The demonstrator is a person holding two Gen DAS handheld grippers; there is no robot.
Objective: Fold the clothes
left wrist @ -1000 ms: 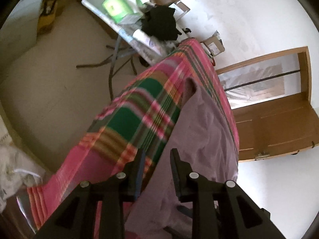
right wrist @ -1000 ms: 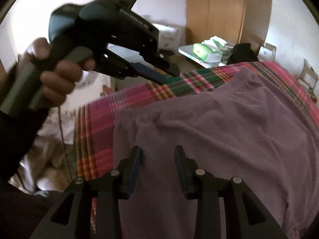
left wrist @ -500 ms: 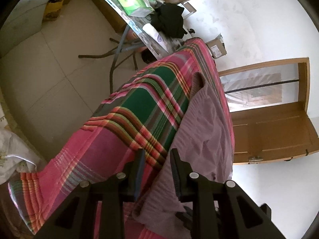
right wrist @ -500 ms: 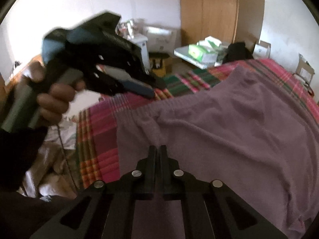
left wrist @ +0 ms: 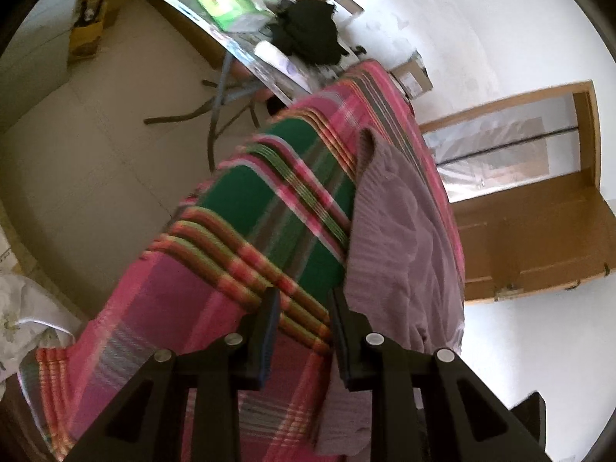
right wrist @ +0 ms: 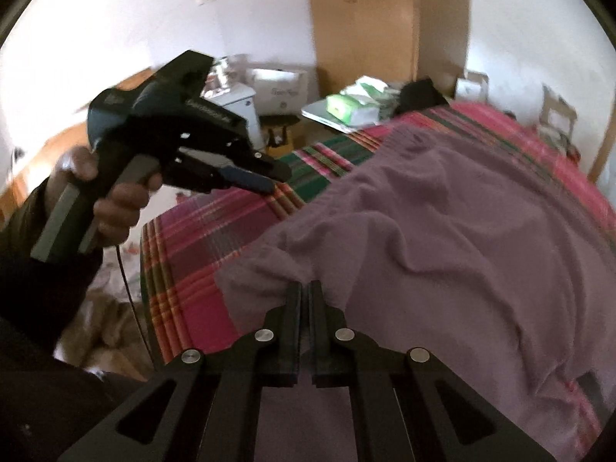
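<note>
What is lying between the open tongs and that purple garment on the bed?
Only the plaid bedspread: in the left wrist view its stripes fill the gap from the left tongs to the purple garment.

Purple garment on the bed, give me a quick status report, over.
Right gripper shut on purple garment near its edge. Left gripper open, empty, over plaid bedspread. Garment spread, unfolded. Nothing in the way.
</note>
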